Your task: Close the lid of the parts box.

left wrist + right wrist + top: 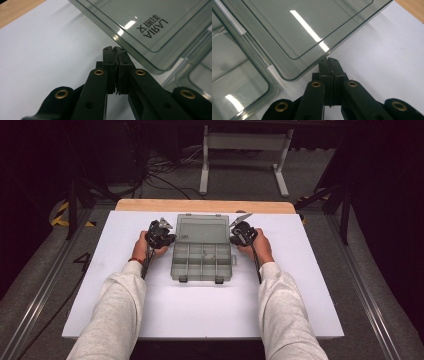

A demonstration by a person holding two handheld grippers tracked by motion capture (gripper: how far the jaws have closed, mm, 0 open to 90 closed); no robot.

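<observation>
A clear plastic organiser box (202, 249) lies open at mid-table, long axis running away from the person. Left gripper (161, 236), jaws together, sits beside the lid's (140, 25) left edge; right gripper (243, 234), jaws together, beside its right edge, equally near.

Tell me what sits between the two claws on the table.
The open clear organizer box lies between the left claw and the right claw in the high view, its lid laid back, on the white board.

Black brass-riveted tool (116, 53), grey sleeves (118, 305)
</observation>
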